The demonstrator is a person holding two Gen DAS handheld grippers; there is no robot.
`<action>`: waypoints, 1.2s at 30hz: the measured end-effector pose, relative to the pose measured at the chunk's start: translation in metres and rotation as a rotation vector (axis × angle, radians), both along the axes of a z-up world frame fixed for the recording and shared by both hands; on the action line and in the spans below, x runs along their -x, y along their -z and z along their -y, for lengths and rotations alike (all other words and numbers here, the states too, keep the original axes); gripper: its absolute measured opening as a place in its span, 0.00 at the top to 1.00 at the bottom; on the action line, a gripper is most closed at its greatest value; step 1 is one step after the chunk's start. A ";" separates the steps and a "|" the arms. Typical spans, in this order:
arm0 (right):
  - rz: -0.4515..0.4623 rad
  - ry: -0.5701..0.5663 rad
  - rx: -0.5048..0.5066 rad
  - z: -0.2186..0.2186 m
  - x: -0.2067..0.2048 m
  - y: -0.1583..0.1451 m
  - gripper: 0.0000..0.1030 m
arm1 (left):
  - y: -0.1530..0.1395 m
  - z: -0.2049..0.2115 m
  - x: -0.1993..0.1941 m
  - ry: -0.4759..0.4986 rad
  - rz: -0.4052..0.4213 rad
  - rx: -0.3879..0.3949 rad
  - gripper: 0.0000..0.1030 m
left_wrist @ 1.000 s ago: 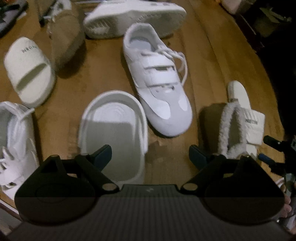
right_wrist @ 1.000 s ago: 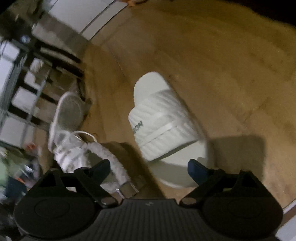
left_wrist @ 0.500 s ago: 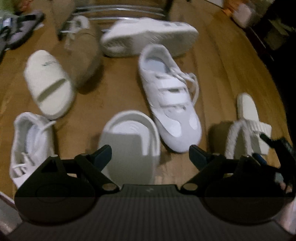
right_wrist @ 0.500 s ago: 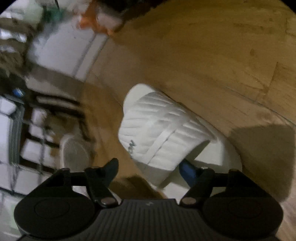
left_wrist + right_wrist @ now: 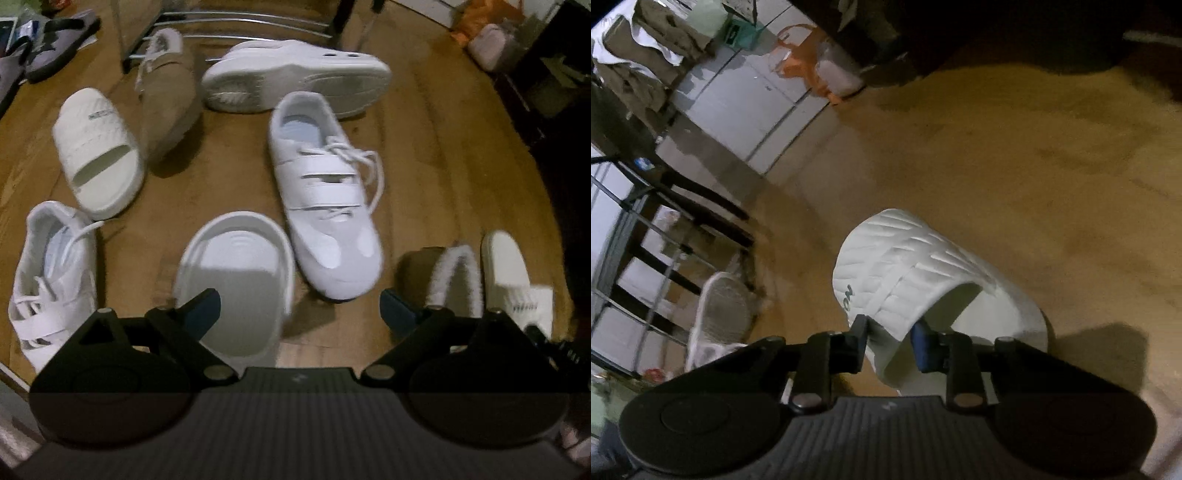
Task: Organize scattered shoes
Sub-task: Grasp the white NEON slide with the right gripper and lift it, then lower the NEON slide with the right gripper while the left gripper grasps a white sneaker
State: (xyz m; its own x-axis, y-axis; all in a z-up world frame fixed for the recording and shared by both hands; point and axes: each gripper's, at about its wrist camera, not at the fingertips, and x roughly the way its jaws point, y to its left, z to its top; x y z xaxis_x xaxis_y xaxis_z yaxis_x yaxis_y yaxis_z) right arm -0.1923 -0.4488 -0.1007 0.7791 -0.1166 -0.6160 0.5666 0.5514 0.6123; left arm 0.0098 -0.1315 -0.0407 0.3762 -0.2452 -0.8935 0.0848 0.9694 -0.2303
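In the right wrist view my right gripper (image 5: 890, 334) is closing its jaws on the quilted strap of a white slide (image 5: 923, 266), and the strap's edge is pinched between the pads. My left gripper (image 5: 299, 304) hangs open above the floor, over a white clog (image 5: 236, 273), with nothing between its fingers. Around the clog lie a white strap sneaker (image 5: 325, 206), its mate (image 5: 51, 280) at the left, a second white slide (image 5: 98, 155), a tan slipper (image 5: 168, 99) and a white shoe (image 5: 295, 81) on its side. At the right are a brown fleece-lined slipper (image 5: 443, 273) and the held slide (image 5: 513, 269).
A metal shoe rack (image 5: 240, 22) stands at the back of the wooden floor, with grey sandals (image 5: 48, 48) at the far left and bags (image 5: 480, 37) at the far right. Dark chair legs (image 5: 683, 206) and an orange bag (image 5: 812, 62) stand beyond the slide.
My right gripper has moved forward onto the white slide and its jaws have narrowed around the strap. The left gripper's view has drawn back a little and stays open.
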 end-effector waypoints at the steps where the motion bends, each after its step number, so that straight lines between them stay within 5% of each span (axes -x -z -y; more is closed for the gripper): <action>1: -0.019 0.006 0.008 0.002 0.007 -0.002 0.75 | 0.000 0.002 0.000 0.004 -0.001 -0.002 0.09; 5: -0.163 -0.029 0.004 0.012 0.017 0.000 0.63 | -0.001 0.003 -0.001 0.005 -0.008 0.000 0.09; 9: -0.164 -0.116 -0.053 0.005 0.028 -0.018 0.25 | -0.007 -0.005 -0.011 -0.026 0.030 -0.038 0.07; 14: -0.138 -0.279 0.077 -0.029 0.005 -0.063 0.21 | -0.004 -0.007 -0.061 -0.077 0.026 -0.049 0.07; 18: -0.119 -0.393 0.077 -0.047 -0.046 -0.079 0.20 | 0.010 -0.008 -0.112 -0.149 -0.004 -0.068 0.01; 22: -0.108 -0.491 0.088 -0.071 -0.092 -0.093 0.20 | 0.048 -0.002 -0.170 -0.238 -0.098 -0.112 0.00; 28: -0.094 -0.605 0.098 -0.104 -0.121 -0.107 0.17 | 0.106 0.001 -0.217 -0.207 -0.230 -0.011 0.02; 29: -0.097 -0.609 0.098 -0.107 -0.121 -0.106 0.16 | 0.109 -0.001 -0.215 -0.221 -0.210 0.036 0.05; 31: -0.115 -0.605 0.097 -0.108 -0.117 -0.102 0.16 | 0.109 0.000 -0.212 -0.212 -0.188 0.072 0.81; 36: -0.159 -0.570 0.071 -0.097 -0.111 -0.090 0.16 | 0.104 0.005 -0.201 -0.202 -0.140 0.139 0.83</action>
State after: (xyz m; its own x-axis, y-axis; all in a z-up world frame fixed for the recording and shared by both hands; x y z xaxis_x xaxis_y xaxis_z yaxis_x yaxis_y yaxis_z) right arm -0.0815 -0.3520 -0.0104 0.6297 0.2476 -0.7363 0.2508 0.8323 0.4943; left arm 0.2106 -0.1363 -0.1450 0.3053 -0.3015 -0.9033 -0.1485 0.9219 -0.3579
